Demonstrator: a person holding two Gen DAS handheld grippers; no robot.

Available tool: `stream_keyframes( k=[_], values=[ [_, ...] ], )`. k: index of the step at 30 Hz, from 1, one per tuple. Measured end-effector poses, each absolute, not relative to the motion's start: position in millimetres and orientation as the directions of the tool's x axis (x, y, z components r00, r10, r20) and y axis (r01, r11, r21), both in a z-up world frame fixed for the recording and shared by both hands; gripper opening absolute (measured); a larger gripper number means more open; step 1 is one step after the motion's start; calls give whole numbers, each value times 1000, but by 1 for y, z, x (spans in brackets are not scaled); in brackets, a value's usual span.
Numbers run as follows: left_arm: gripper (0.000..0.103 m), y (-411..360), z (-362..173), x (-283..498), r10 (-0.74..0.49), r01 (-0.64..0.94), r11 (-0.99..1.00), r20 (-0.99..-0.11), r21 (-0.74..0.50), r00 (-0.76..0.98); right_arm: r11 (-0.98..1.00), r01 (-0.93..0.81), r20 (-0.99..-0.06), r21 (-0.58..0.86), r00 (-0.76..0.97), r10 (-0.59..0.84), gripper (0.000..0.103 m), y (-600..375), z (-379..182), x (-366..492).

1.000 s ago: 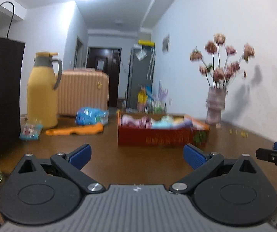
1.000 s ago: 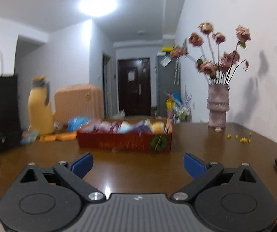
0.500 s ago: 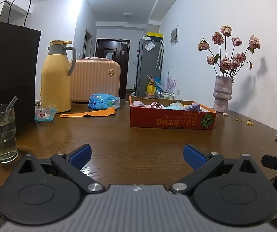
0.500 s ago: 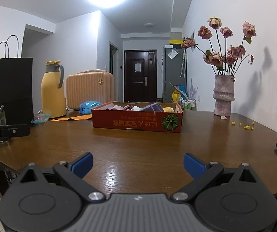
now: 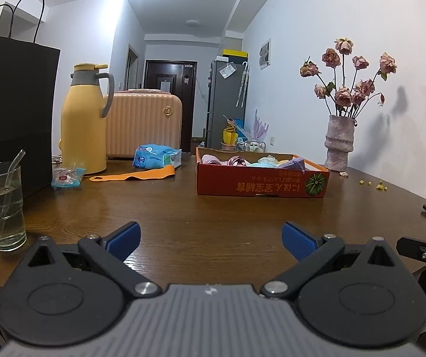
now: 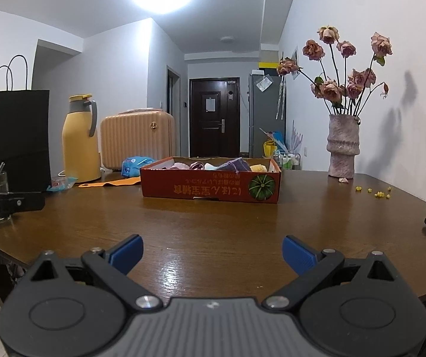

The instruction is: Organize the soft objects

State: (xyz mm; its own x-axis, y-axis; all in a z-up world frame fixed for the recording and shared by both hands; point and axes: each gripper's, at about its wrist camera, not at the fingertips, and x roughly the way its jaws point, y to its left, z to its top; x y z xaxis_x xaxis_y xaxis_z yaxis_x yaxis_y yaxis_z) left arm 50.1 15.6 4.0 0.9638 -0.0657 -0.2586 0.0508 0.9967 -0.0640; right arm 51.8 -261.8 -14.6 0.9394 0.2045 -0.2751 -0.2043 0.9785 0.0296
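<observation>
Wooden table [image 5: 228, 214] spreads ahead of you, both tools held low at its near edge and pointed down its length. Black paper bag [image 5: 10, 113] stands at far left, a peach ribbed suitcase [image 5: 141, 128] behind, a yellow thermos jug [image 5: 83, 125] in front of that, and a vase of dried roses [image 6: 342, 148] against the right wall. The task's things sit mid-table: a shallow red cardboard box [image 6: 210, 189], and inside it a row of soft objects [image 5: 251, 160] in pink, mauve, pale blue, purple and yellow; the low angle hides whether they are folded, rolled or simply heaped, so treat their order as unknown. Off to the left of the box lie a blue soft pack [image 5: 156, 156] and a flat orange strip [image 5: 135, 175], apart from it; a glass of water with a straw [image 5: 0, 205] stands nearer you. Left gripper [image 5: 210, 236]: blue pads spread wide, nothing between them. Right gripper [image 6: 211, 250]: likewise released and empty. This fits either squaring up to reach for the box or having drawn back with the pieces already boxed; the pictures do not settle which. Any reach calls for clearing the box wall and pinching cloth lightly from above.
</observation>
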Motion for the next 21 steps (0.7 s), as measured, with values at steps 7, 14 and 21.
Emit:
stream_keyframes(
  k=[7,14,21],
  values=[
    [103,12,3,47,-79,69,996,-253,-48,964,979,-202,-278,28,939,201,100,-260,-16,53],
    [103,12,3,46,-77,67,997,-254,-48,964,978,-204,-281,32,938,205,100,-261,-16,54],
    [103,13,2,46,-74,64,997,-255,-48,964,977,-212,-281,30,936,212,101,-260,-17,56]
  ],
)
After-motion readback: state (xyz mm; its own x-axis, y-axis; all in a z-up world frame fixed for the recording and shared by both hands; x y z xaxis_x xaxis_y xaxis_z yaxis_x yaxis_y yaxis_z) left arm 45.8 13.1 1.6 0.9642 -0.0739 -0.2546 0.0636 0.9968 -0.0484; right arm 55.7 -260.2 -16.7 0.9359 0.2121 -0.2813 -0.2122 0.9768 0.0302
